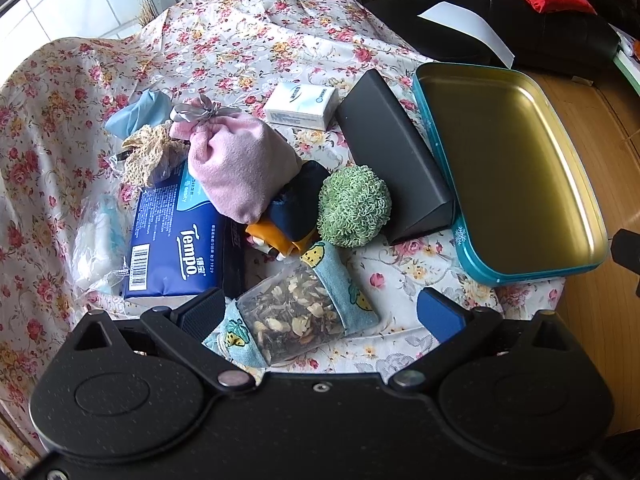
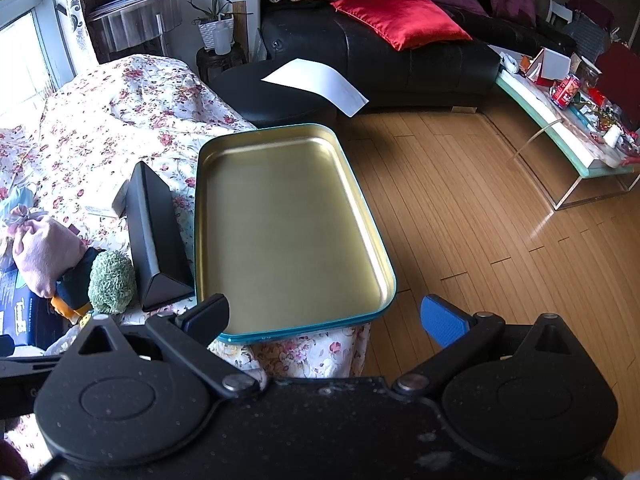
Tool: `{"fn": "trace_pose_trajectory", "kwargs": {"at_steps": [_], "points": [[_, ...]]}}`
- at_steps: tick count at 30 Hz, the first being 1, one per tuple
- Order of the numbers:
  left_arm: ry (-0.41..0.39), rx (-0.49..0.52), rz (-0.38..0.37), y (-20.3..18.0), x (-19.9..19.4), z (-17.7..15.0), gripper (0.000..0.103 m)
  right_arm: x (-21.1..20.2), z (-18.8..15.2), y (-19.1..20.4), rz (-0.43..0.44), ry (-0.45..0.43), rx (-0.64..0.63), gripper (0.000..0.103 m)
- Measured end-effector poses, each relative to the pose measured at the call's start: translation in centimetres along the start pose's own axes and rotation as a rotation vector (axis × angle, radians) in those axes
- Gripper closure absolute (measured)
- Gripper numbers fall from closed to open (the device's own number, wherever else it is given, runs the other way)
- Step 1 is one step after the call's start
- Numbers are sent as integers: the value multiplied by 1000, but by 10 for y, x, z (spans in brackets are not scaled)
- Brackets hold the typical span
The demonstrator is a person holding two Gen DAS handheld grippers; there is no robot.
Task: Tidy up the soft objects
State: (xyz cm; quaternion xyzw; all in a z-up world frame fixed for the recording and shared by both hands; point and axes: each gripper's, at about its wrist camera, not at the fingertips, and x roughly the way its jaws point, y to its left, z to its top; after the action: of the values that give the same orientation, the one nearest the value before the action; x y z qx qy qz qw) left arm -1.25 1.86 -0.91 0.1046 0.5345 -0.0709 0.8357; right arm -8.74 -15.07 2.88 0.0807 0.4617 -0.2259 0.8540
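In the left wrist view a pile of soft things lies on the floral cloth: a pink drawstring pouch [image 1: 236, 160], a green fuzzy ball [image 1: 354, 206], a navy and orange plush [image 1: 294, 212], and a denim sachet of dried herbs [image 1: 296, 312]. My left gripper [image 1: 320, 312] is open, with the sachet between its fingers. An empty gold tin tray with a teal rim [image 1: 512, 168] stands to the right. My right gripper [image 2: 326, 320] is open and empty over the tray's [image 2: 288, 232] near edge. The pouch [image 2: 44, 252] and ball [image 2: 112, 280] show at left.
A black triangular case [image 1: 396, 160] lies between the pile and the tray. A blue Tempo tissue pack [image 1: 176, 248], a small white box [image 1: 302, 104], a lace piece [image 1: 150, 152] and a light blue pouch [image 1: 138, 112] are in the pile. The table edge drops to a wooden floor [image 2: 460, 208] on the right.
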Motion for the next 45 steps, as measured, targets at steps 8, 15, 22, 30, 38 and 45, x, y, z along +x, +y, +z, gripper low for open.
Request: {"fn": "trace_pose_trajectory", "kwargs": {"at_steps": [8, 15, 22, 30, 38, 45], "points": [[-5, -6, -3, 2, -1, -1, 4, -2, -3, 0, 1, -2, -1, 0], [-2, -14, -6, 4, -1, -4, 4, -4, -5, 3, 1, -4, -9, 0], [-6, -20, -16, 8, -2, -8, 4, -9, -7, 4, 2, -9, -13, 0], [-25, -42, -24, 17, -6, -8, 4, -14, -11, 4, 1, -20, -12, 0], [-80, -148, -14, 58, -10, 1, 4, -34, -25, 2, 102, -108, -32, 1], [-126, -266, 14, 109, -11, 5, 4, -46, -52, 10, 316, -104, -101, 1]]}}
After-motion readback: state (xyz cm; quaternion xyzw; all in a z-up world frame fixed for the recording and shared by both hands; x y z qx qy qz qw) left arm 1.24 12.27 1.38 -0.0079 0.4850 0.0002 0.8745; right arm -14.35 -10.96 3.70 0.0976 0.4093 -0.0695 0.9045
